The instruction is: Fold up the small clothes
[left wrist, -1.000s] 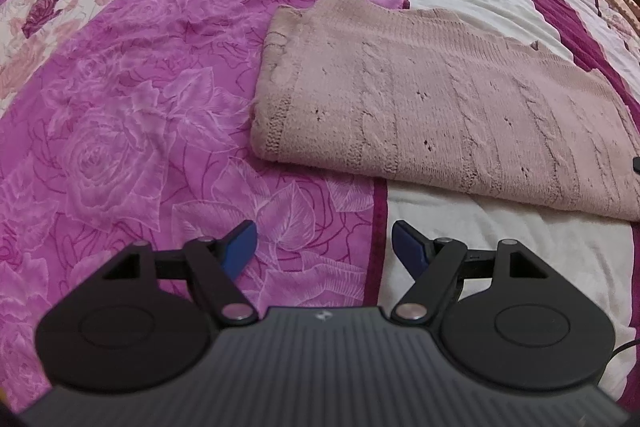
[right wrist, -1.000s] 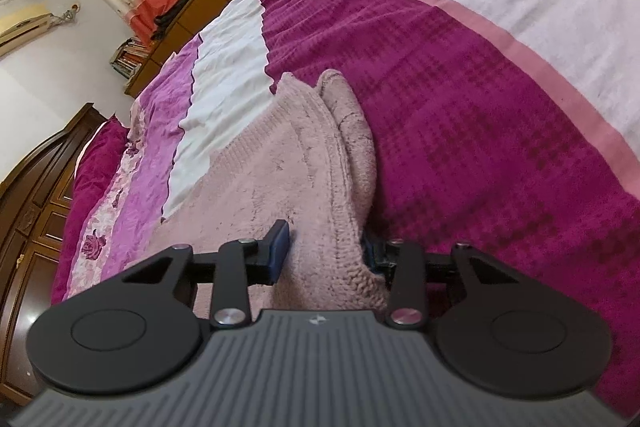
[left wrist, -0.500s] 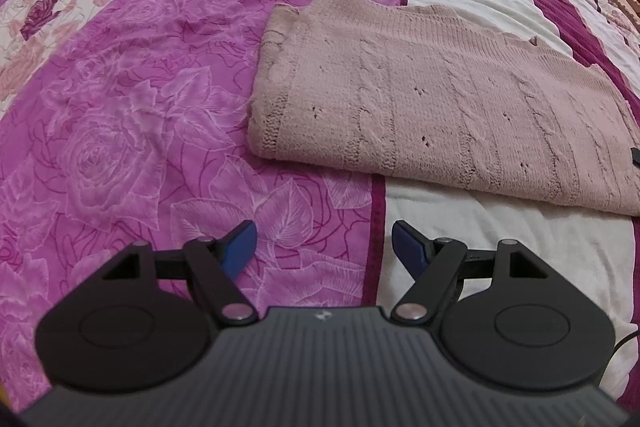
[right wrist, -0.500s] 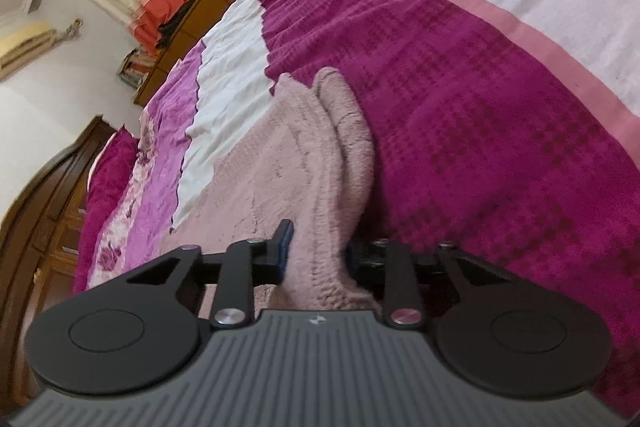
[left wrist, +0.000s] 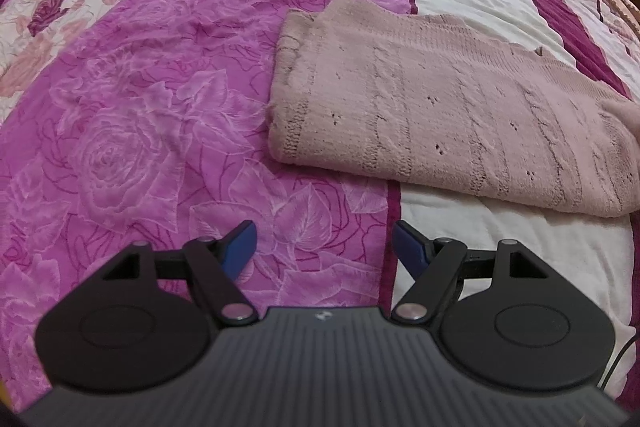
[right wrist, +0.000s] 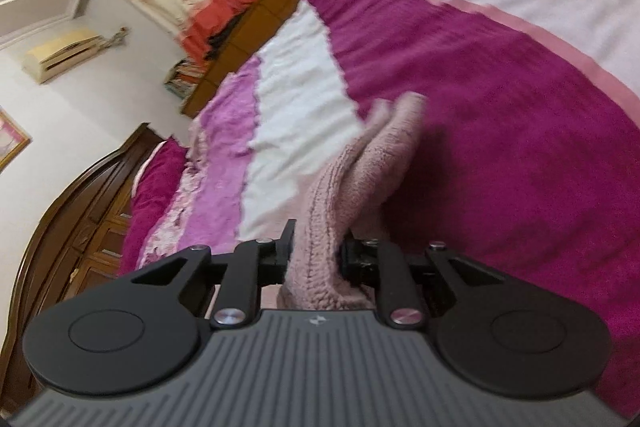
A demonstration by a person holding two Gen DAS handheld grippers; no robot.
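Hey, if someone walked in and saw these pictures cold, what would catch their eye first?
First, the pale pink knitted sweater, folded and lying across the magenta rose-patterned bedspread. Next, the right gripper: its jaws have just been closing and now pinch one end of the knit, lifting it off the bed. The left gripper hangs open above the bedspread, just short of the sweater's near edge, with nothing between its blue pads.

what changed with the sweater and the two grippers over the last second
The right gripper has just been closing and now pinches the pink sweater edge, lifting that end off the bedspread. The left gripper stayed open and empty, short of the sweater.
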